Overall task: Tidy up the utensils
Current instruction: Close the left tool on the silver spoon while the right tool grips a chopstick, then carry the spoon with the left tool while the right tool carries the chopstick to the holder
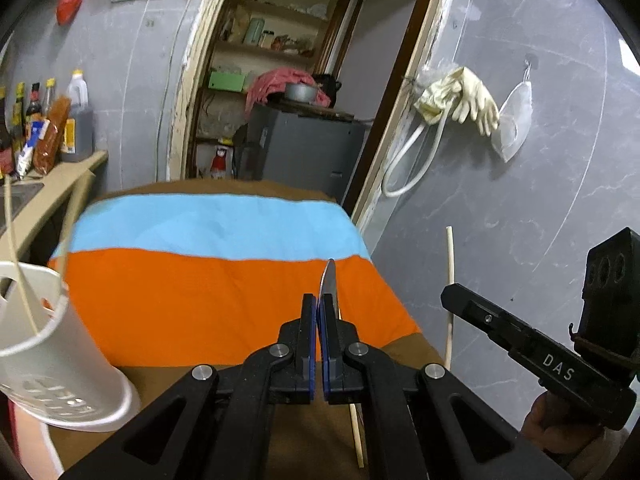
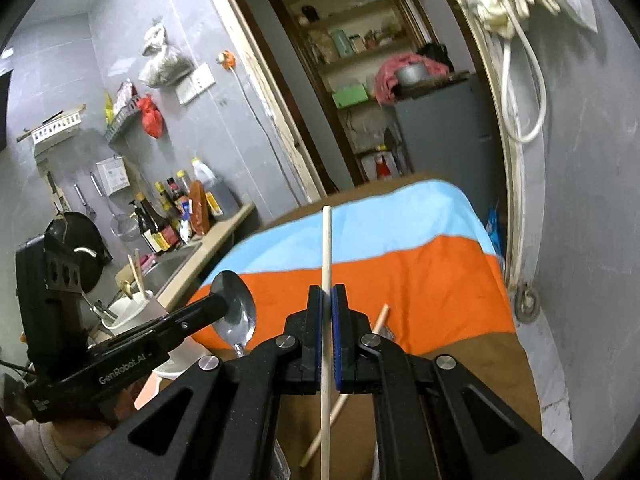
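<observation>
While left fingers (image 1: 319,304) pinch spoon (image 1: 329,280) (bowl forward), right fingers (image 2: 327,300) clamp upright chopstick (image 2: 326,248)

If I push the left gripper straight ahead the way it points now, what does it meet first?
Probably nothing close. The left gripper, shut on the spoon, points out over the striped cloth toward its far edge. The white utensil holder sits off to the left of that line. Height above the cloth is unclear.
</observation>
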A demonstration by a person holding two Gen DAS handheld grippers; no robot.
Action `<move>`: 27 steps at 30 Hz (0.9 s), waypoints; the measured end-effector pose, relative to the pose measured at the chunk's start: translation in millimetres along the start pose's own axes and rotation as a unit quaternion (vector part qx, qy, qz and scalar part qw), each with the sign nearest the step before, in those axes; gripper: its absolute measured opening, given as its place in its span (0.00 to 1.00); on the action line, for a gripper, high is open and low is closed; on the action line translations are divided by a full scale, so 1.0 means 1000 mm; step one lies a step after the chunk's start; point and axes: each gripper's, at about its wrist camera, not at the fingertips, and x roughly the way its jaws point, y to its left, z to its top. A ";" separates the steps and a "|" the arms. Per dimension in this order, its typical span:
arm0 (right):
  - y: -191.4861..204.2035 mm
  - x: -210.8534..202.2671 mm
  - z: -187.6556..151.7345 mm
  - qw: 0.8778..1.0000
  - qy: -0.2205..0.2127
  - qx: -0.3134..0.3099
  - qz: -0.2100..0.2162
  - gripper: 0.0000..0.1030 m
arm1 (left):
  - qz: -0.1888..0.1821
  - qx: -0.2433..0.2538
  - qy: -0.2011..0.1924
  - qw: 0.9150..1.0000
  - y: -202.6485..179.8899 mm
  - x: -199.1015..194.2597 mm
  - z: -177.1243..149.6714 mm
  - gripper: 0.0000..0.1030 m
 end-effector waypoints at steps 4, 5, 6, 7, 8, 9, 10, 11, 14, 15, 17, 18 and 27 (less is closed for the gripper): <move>0.024 -0.009 0.010 0.999 -0.027 -0.017 0.000 0.04 | 0.002 -0.001 -0.017 1.000 0.008 -0.021 0.010 0.02; 0.030 -0.011 0.012 0.999 -0.033 -0.022 0.000 0.04 | 0.003 -0.001 -0.022 1.000 0.010 -0.026 0.012 0.02; 0.038 -0.013 0.016 0.999 -0.040 -0.028 0.002 0.04 | 0.004 -0.001 -0.027 1.000 0.012 -0.032 0.014 0.02; 0.044 -0.015 0.018 0.998 -0.045 -0.032 0.003 0.04 | 0.005 -0.001 -0.034 0.999 0.015 -0.039 0.018 0.02; 0.051 -0.016 0.021 0.998 -0.050 -0.036 0.006 0.04 | 0.006 -0.001 -0.040 0.999 0.018 -0.046 0.021 0.02; 0.057 -0.018 0.022 0.998 -0.054 -0.039 0.008 0.04 | 0.008 -0.001 -0.046 0.999 0.020 -0.052 0.023 0.02; 0.063 -0.019 0.025 0.997 -0.059 -0.043 0.011 0.04 | 0.009 -0.001 -0.053 0.999 0.024 -0.060 0.026 0.02; 0.070 -0.020 0.028 0.997 -0.064 -0.048 0.013 0.04 | 0.008 -0.002 -0.060 0.998 0.028 -0.068 0.030 0.02; 0.093 -0.024 0.035 0.995 -0.078 -0.065 0.022 0.04 | 0.011 -0.004 -0.081 0.997 0.039 -0.090 0.039 0.02; 0.100 -0.024 0.035 0.994 -0.082 -0.069 0.023 0.04 | 0.013 -0.005 -0.086 0.996 0.042 -0.096 0.040 0.02; 0.116 -0.026 0.039 0.992 -0.092 -0.081 0.031 0.04 | 0.019 -0.011 -0.100 0.995 0.054 -0.112 0.045 0.02; 0.122 -0.026 0.040 0.991 -0.095 -0.083 0.034 0.04 | 0.024 -0.015 -0.107 0.994 0.062 -0.121 0.047 0.02; 0.183 -0.018 0.045 0.983 -0.121 -0.112 0.078 0.04 | 0.081 -0.029 -0.162 0.983 0.116 -0.182 0.061 0.02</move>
